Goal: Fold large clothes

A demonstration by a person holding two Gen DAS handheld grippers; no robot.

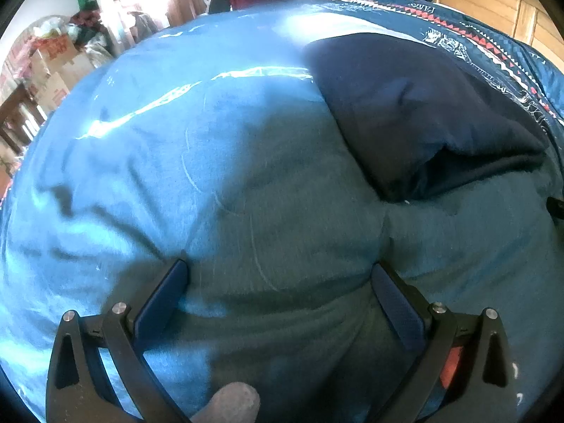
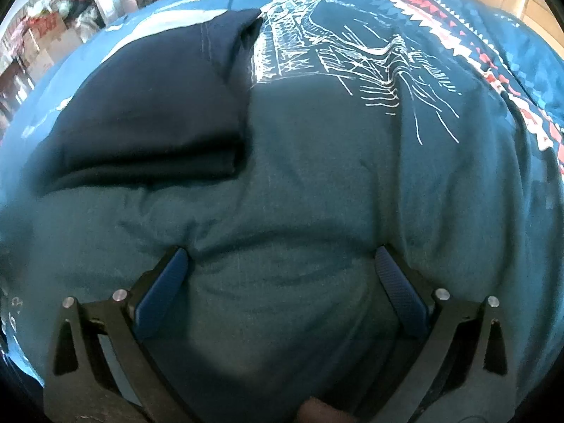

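Both tongs (image 1: pixel 278 275) (image 2: pixel 282 264) agape, pressing teal cloth (image 2: pixel 299 183)

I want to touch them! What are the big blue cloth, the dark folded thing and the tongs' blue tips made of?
The blue cloth looks like soft matte woven or knit fabric: it creases and bunches. The dark folded thing looks like thicker matte navy fabric, with a stitched seam. The right tongs' tips look like ridged rubber or plastic; I can't tell which.

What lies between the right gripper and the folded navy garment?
Only rumpled teal fabric separates the open right gripper from the folded navy garment, shown in the right wrist view.
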